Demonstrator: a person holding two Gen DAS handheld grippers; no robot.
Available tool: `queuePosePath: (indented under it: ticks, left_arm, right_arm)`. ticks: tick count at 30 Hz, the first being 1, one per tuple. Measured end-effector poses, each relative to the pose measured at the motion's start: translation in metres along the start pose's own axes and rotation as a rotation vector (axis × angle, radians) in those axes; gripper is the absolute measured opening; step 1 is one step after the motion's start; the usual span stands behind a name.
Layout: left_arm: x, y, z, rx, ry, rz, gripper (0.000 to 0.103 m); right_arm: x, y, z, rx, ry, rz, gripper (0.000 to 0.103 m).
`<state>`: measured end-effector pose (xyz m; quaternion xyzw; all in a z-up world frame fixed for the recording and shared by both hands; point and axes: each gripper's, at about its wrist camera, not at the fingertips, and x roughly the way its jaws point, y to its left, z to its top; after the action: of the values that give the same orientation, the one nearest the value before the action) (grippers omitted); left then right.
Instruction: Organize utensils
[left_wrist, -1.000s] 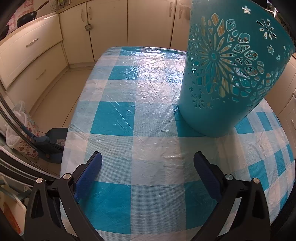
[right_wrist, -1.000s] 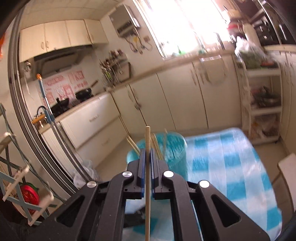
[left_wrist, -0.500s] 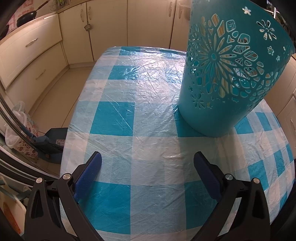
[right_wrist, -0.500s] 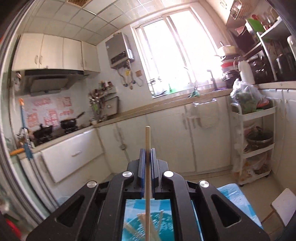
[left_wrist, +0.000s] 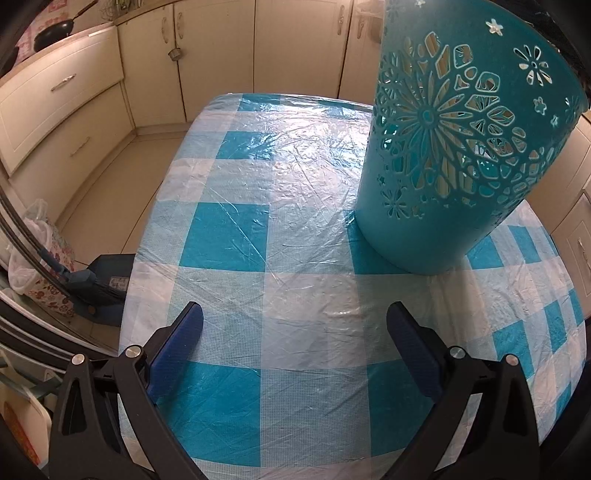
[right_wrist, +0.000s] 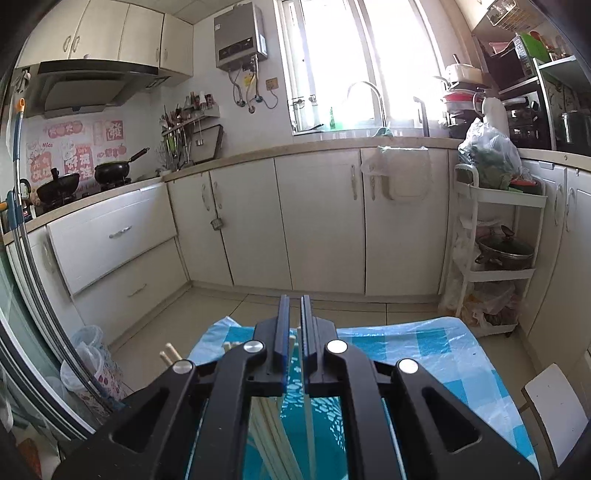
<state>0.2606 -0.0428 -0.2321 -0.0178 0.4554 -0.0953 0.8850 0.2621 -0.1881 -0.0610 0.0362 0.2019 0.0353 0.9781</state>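
Checked tablecloth (left_wrist: 295, 206) bare ahead of left gripper (left_wrist: 295, 314), jaws spread, empty. Basket (left_wrist: 443, 166) ahead-right. Right gripper (right_wrist: 294, 306) nearly closed, empty, above chopsticks (right_wrist: 273, 417) in basket.

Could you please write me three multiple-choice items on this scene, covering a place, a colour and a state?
1. Where does the teal holder stand?
A. On the floor
B. On the table
C. On the kitchen counter

2. Which colours does the tablecloth show?
A. Red and white
B. Green and yellow
C. Blue and white

3. How is the left gripper?
A. Open, holding nothing
B. Shut on a chopstick
C. Shut on the holder's rim

Answers: 1 B, its base rests on the checked cloth; 2 C, blue and white squares alternate; 3 A, the jaws stand wide apart with only cloth showing between them.
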Motion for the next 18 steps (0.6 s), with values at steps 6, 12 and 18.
queuePosePath:
  ticks: [6,12,18]
  left_arm:
    - [-0.002,0.002,0.001,-0.002,0.005,0.01,0.095]
    - [-0.043,0.001,0.003,0.014,-0.053,0.089,0.095]
    - [-0.125,-0.006,0.004,0.028,-0.167,0.117,0.095]
  right_arm:
    - [-0.028,-0.01,-0.015,0.051,0.053,0.043,0.033]
    - [-0.075,-0.013,-0.029,0.09,0.126,0.043,0.074]
    - [-0.124,-0.01,-0.037,0.109,0.18,-0.051,0.096]
